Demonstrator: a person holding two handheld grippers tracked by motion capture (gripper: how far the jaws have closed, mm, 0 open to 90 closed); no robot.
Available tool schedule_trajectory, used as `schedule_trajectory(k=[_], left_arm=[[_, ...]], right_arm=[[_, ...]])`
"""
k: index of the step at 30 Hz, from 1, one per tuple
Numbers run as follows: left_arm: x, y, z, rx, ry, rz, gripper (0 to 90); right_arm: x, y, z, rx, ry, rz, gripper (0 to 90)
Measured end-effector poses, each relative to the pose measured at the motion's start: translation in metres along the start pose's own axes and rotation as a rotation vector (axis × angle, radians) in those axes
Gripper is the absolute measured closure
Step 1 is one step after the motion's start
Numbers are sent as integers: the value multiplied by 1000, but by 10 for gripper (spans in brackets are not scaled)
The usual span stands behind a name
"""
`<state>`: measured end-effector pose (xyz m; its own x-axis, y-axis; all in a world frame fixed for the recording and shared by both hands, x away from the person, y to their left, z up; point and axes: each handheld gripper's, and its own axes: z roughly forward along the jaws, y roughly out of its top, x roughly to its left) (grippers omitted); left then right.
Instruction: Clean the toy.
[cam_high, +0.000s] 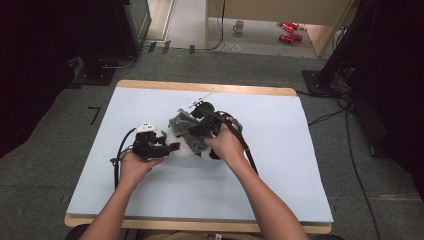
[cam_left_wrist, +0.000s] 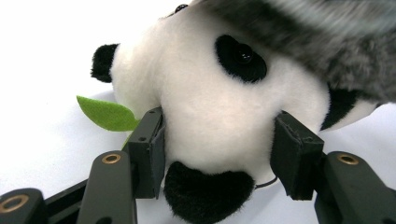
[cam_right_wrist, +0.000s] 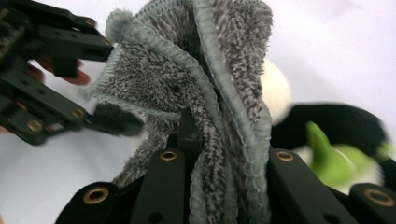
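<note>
A black-and-white panda plush (cam_high: 189, 146) lies mid-table with a green felt leaf (cam_left_wrist: 108, 114) beside its head. My left gripper (cam_high: 169, 147) is shut on the panda's head (cam_left_wrist: 219, 107), and both pads (cam_left_wrist: 153, 148) press into the white fur. A grey fuzzy cloth (cam_high: 181, 124) hangs over the panda's upper side. My right gripper (cam_high: 202, 129) is shut on that cloth (cam_right_wrist: 187, 79), with bunched folds pinched between the jaws at the right gripper (cam_right_wrist: 219, 154). In the right gripper view the left gripper (cam_right_wrist: 51, 93) sits at the left, and the panda (cam_right_wrist: 336, 135) is blurred behind the cloth.
The table (cam_high: 280, 150) has a pale blue top with a wooden rim. Both forearms come in from the near edge. Cables trail from the grippers across the top. On the floor beyond stand a mug (cam_high: 239, 26), red cans (cam_high: 289, 31) and dark stands.
</note>
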<state>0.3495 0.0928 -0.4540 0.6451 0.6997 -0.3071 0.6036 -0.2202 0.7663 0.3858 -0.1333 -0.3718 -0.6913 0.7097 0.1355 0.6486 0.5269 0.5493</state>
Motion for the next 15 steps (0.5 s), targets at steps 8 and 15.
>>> schedule_trajectory(k=[8,15], left_arm=[[1,0,0,-3,-12,-3,433],[1,-2,-1,-9,-18,-2,428]], right_arm=[[-14,-10,-19,-22,-48,-6,770],[-39,-15,-34,-47,-21,93,769]])
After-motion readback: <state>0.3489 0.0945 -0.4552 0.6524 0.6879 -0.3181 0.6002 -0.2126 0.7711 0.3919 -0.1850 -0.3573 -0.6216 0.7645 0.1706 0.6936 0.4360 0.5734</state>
